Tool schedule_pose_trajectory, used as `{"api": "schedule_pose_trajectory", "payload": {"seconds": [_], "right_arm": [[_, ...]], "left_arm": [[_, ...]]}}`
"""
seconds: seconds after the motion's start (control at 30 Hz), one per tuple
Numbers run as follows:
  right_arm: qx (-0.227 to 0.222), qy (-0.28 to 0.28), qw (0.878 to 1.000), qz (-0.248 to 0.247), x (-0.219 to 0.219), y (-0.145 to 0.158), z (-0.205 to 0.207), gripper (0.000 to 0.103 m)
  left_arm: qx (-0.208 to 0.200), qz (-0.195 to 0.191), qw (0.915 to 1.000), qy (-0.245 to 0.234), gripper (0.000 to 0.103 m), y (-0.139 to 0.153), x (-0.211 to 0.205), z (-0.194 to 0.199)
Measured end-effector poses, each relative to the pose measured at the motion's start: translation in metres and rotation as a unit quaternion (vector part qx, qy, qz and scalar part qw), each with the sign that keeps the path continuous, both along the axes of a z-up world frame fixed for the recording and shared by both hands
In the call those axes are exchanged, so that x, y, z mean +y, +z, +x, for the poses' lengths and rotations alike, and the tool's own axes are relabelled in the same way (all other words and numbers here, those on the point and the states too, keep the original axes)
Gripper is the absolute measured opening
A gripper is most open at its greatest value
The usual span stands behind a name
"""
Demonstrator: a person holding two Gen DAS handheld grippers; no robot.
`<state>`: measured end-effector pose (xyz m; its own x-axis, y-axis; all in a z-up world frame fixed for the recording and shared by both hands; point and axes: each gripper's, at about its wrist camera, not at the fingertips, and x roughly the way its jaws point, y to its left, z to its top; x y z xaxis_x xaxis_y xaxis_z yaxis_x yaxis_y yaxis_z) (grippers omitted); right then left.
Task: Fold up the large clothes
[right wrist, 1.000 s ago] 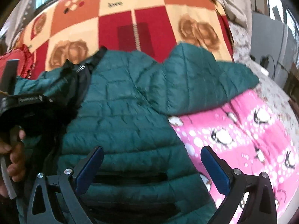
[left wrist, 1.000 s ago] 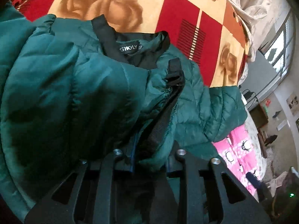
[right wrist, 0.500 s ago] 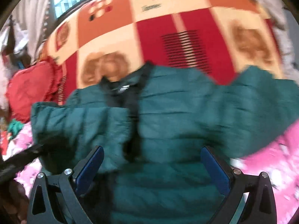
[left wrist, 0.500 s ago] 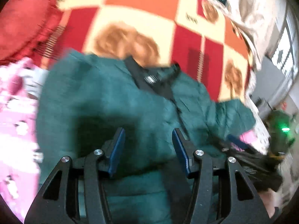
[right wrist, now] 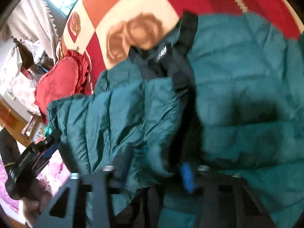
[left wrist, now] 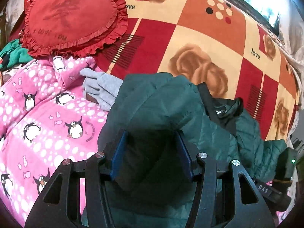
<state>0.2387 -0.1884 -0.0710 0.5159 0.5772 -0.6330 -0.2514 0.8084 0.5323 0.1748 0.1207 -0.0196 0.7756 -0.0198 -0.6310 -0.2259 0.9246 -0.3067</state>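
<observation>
The puffer jacket (left wrist: 171, 102) is dark teal with quilted stitching and a black collar lining (left wrist: 222, 112). Beneath it the bed blanket (left wrist: 209, 28) is checked in red, orange and cream, with tan roses and the black word "love". The heart-shaped cushion (left wrist: 70, 17) is red with ruffles. The fleece blanket (left wrist: 47, 117) is pink with white dots and penguins. The folded cloth (left wrist: 100, 89) is grey.

A padded jacket (left wrist: 167, 106) is lying on the bed's blanket (left wrist: 218, 34), collar toward the far edge. A penguin fleece (left wrist: 47, 117) is lying to its left, a heart cushion (left wrist: 70, 17) behind that at the far left corner.
</observation>
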Motion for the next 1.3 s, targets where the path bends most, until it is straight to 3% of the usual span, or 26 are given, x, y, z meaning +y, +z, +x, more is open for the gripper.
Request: {"api": "schedule_pose_trajectory", "payload": {"seconds": [0.13, 0.27, 0.43, 0.6, 0.73, 0.8, 0.87, 0.93, 0.97, 1.03, 1.1, 1.2, 1.23, 1.3], "right_arm": [[-0.048, -0.067, 0.996, -0.028, -0.032, 0.024, -0.011, 0.017], [-0.065, -0.161, 0.981, -0.086, -0.08, 0.039, -0.015, 0.016], [-0.04, -0.206, 0.974, -0.088, -0.127, 0.03, -0.011, 0.015], [0.01, -0.188, 0.98, -0.065, -0.129, 0.008, -0.002, 0.016], [0.0, -0.207, 0.977, -0.052, -0.134, 0.019, -0.008, 0.021], [-0.024, -0.223, 0.973, -0.056, -0.138, 0.031, -0.014, 0.031], [-0.058, -0.232, 0.968, -0.075, -0.133, 0.045, -0.022, 0.057], [-0.094, -0.231, 0.962, -0.109, -0.121, 0.058, -0.028, 0.068], [-0.106, -0.221, 0.962, -0.117, -0.113, 0.061, -0.031, 0.068], [-0.108, -0.14, 0.978, -0.109, -0.085, 0.061, -0.027, 0.068], [-0.09, -0.072, 0.986, -0.119, -0.056, 0.051, -0.018, 0.068], [-0.024, -0.055, 0.978, -0.199, -0.035, 0.014, 0.007, 0.069], [0.001, -0.056, 0.978, -0.203, -0.037, 0.003, 0.013, 0.075], [0.029, -0.054, 0.984, -0.165, -0.048, -0.014, 0.022, 0.078]], "left_arm": [[-0.009, -0.007, 0.9999, -0.003, 0.052, 0.002, 0.003, -0.002], [-0.019, -0.01, 0.9997, 0.013, 0.052, 0.006, 0.011, -0.005], [0.003, -0.012, 0.9995, 0.03, 0.052, -0.003, 0.019, 0.003], [0.022, -0.007, 0.9996, 0.019, 0.052, -0.011, 0.015, 0.019], [0.042, 0.019, 0.9988, -0.017, 0.052, -0.021, -0.005, 0.04], [0.059, 0.022, 0.9976, -0.028, 0.052, -0.029, -0.011, 0.048], [0.08, 0.026, 0.9958, -0.035, 0.052, -0.037, -0.016, 0.053], [0.089, 0.033, 0.9948, -0.037, 0.052, -0.041, -0.019, 0.055], [0.09, 0.035, 0.9946, -0.038, 0.052, -0.041, -0.019, 0.056], [0.093, 0.035, 0.9943, -0.039, 0.053, -0.043, -0.019, 0.056], [0.1, 0.034, 0.9936, -0.039, 0.053, -0.046, -0.018, 0.057], [0.107, 0.034, 0.993, -0.038, 0.061, -0.05, -0.017, 0.058], [0.111, 0.035, 0.9925, -0.039, 0.07, -0.052, -0.018, 0.059], [0.115, 0.033, 0.9917, -0.047, 0.073, -0.057, -0.019, 0.06]]}}
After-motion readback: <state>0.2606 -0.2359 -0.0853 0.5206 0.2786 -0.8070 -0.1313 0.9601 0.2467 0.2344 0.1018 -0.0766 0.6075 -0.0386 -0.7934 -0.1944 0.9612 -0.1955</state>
